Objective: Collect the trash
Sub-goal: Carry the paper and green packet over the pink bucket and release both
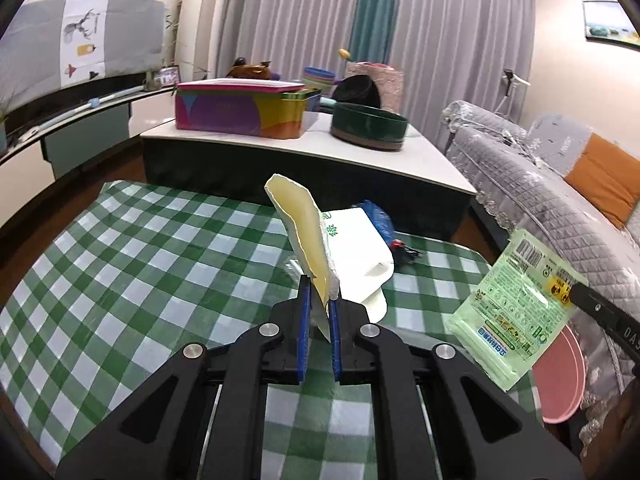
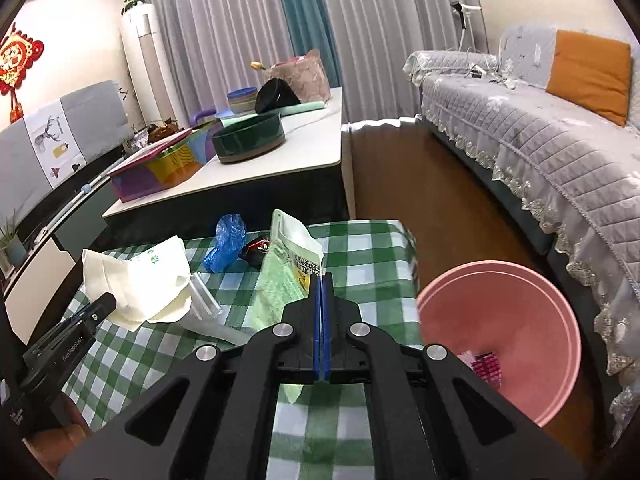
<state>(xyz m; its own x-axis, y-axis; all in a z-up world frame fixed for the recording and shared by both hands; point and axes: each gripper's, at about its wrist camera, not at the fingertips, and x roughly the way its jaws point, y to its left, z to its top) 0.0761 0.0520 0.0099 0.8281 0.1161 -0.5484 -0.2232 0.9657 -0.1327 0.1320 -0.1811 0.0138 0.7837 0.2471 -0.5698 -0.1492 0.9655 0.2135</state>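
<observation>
My left gripper (image 1: 319, 294) is shut on a crumpled white paper bag (image 1: 308, 232) with green print and holds it above the green checked tablecloth (image 1: 132, 248). The bag also shows in the right wrist view (image 2: 136, 280). My right gripper (image 2: 322, 280) is shut on a pale green plastic packet (image 2: 286, 270), held over the table's right part; the packet also shows in the left wrist view (image 1: 516, 304). A pink bin (image 2: 500, 336) stands on the floor right of the table, with some trash inside. A blue plastic wad (image 2: 226, 242) and a small red and black item (image 2: 256, 250) lie at the table's far edge.
A clear plastic piece (image 2: 206, 294) lies on the cloth under the bag. Behind stands a white low table (image 2: 280, 152) with a colourful box (image 2: 160, 168) and a dark green round tin (image 2: 248, 138). A grey sofa (image 2: 540, 132) runs along the right.
</observation>
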